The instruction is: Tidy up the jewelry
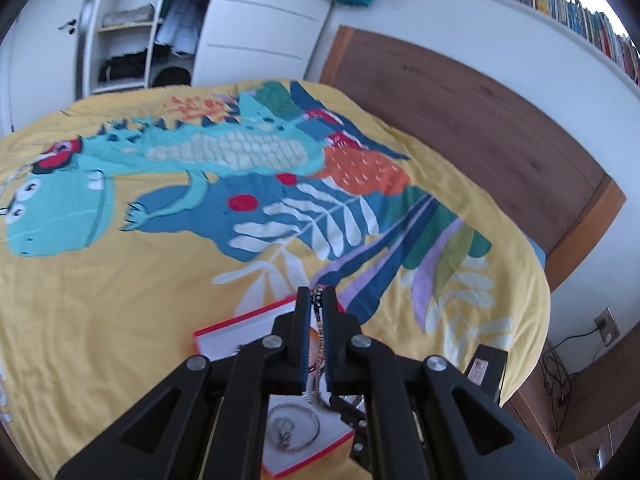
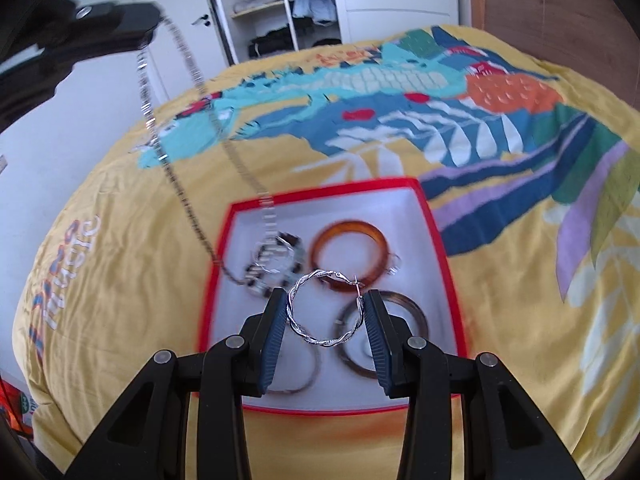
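Note:
My left gripper (image 1: 317, 298) is shut on a silver chain necklace (image 1: 319, 320). In the right wrist view that gripper (image 2: 140, 34) is up at the top left, and the necklace (image 2: 192, 68) hangs from it down into a white tray with a red rim (image 2: 430, 216) on the bed. My right gripper (image 2: 325, 298) is shut on a twisted silver hoop earring (image 2: 325, 312), held above the tray. In the tray lie an amber bangle (image 2: 350, 256), a black and silver bracelet (image 2: 276, 268), a dark hoop (image 2: 416, 320) and a thin ring (image 2: 308, 380).
The tray rests on a yellow bedspread with a dinosaur print (image 1: 180, 184). A wooden headboard (image 1: 480, 120) is to the right. An open wardrobe with shelves (image 1: 124, 32) stands beyond the bed. A black box (image 1: 486, 366) lies near the bed's right edge.

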`<state>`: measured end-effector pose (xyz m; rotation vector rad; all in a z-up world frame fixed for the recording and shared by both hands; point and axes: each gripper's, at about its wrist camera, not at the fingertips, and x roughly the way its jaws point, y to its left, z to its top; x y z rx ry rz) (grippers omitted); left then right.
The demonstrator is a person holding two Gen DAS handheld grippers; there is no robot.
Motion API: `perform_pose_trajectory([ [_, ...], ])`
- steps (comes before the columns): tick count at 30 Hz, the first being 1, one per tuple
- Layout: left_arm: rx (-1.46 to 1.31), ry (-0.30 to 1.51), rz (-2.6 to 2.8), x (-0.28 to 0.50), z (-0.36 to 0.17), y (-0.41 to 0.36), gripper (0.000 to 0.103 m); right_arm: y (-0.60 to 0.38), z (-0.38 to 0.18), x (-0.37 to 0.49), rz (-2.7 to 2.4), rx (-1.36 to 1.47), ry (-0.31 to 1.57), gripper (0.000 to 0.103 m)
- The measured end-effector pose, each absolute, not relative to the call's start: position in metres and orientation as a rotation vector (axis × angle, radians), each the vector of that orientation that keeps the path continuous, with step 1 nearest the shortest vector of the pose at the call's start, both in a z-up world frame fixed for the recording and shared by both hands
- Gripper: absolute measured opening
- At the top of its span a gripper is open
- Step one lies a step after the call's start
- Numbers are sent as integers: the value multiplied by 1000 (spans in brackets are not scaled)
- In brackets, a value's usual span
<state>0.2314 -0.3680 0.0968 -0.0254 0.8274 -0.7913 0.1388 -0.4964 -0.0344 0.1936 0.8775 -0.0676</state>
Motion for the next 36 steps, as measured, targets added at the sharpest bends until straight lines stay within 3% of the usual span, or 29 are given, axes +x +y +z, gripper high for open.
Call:
perform_pose_trajectory([
  [6,30,938,-779,247,33,-404,5,-520,-64,144,-86,215,929,39],
  [17,94,1147,-723,238,-72,-395,5,-528,-99,145,-79,208,994,39],
  [27,88,1202,-709,227,-85,-388,8,-529,-98,142,-90,187,1006,42],
  [36,51,1206,-712,220,-71,-372,24,-531,-81,126,-127,192,997,48],
])
